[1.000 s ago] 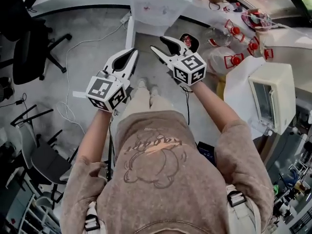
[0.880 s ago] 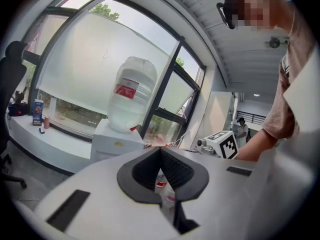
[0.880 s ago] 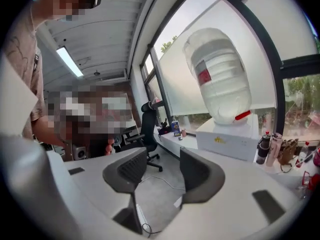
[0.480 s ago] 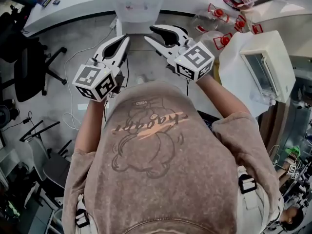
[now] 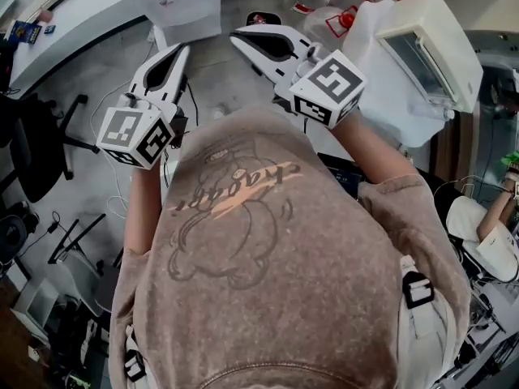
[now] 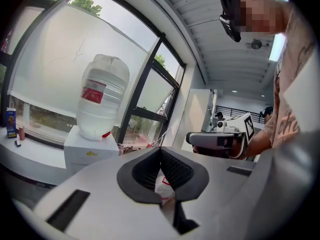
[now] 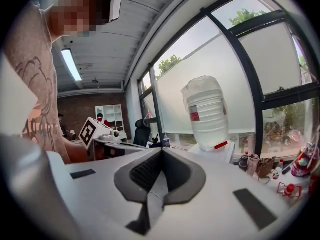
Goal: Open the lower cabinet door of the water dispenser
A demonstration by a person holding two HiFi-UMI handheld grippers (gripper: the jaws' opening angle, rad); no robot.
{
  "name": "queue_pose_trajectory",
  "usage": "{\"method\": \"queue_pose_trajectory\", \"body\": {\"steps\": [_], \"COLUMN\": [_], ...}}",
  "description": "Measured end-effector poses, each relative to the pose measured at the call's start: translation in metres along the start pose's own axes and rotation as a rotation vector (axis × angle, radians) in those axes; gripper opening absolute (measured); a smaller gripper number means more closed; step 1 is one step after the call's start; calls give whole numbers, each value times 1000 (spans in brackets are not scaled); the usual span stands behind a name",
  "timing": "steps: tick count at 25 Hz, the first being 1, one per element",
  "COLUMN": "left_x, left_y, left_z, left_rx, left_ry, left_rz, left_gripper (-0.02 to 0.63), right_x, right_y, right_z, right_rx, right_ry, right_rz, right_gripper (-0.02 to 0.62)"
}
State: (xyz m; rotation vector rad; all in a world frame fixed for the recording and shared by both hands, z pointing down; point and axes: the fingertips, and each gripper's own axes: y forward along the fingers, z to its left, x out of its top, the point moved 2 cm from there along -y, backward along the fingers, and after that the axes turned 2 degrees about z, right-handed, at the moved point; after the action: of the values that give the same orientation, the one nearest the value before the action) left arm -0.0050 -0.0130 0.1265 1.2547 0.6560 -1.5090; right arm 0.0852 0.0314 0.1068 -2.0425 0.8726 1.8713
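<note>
Both grippers are being held at chest height before the person. The fingers of the left gripper point(image 5: 182, 49) and of the right gripper point(image 5: 236, 32) are being held shut, tip against tip, with nothing gripped. The water dispenser point(image 5: 173, 5) is being faced from nearby. It lies ahead of and between the two sets of fingers, the left being judged slightly nearer. Its bottle point(image 6: 102, 96) is being sighted at finger level. The lower cabinet door, lying below, is being hidden in both gripper views by the gripper bodies, so a descent is being called for.
</note>
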Motion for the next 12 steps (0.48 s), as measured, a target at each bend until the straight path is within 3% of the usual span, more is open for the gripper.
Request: {"method": "queue_pose_trajectory", "body": {"steps": [8, 12], "left_x": [-5, -13], "left_y": [19, 33], "left_z": [-22, -31], "left_rx": [-36, -38], "left_ry": [11, 59], "left_rz": [5, -2], "left_gripper": [17, 18], "right_x": [-2, -16], "right_y": [-27, -30], "right_z": [-6, -16], "right_rx": [-92, -149], "right_ry": [33, 15], "right_rz": [-41, -56], "right_gripper": [6, 6]}}
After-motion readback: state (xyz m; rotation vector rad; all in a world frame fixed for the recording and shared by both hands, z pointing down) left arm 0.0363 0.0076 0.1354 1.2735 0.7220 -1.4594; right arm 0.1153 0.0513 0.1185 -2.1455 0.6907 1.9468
